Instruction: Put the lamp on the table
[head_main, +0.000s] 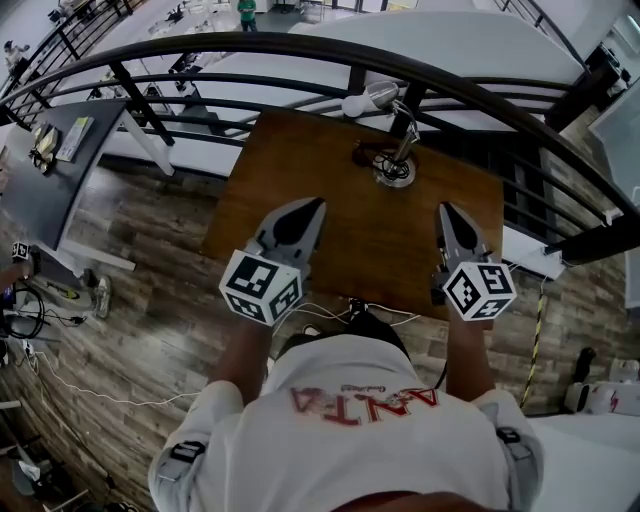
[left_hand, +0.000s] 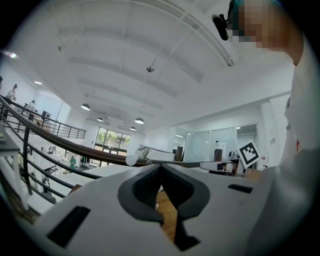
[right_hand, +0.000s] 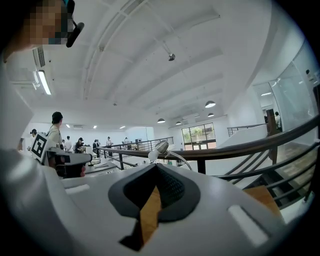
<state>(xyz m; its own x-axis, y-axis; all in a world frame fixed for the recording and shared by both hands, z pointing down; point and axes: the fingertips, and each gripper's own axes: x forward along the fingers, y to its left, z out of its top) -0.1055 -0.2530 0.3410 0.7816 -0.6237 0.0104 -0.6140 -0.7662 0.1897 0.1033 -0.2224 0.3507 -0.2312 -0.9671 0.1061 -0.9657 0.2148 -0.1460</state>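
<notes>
Just beyond lamp, curved railing

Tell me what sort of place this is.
Likely a mezzanine in a large open workshop or office hall: a curved railing edges the plank floor, people stand beyond it, and the ceiling is high.

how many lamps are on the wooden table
1. The lamp stands near the far edge of the table, beside the railing, its head leaning left. No other lamp shows on it.
</notes>
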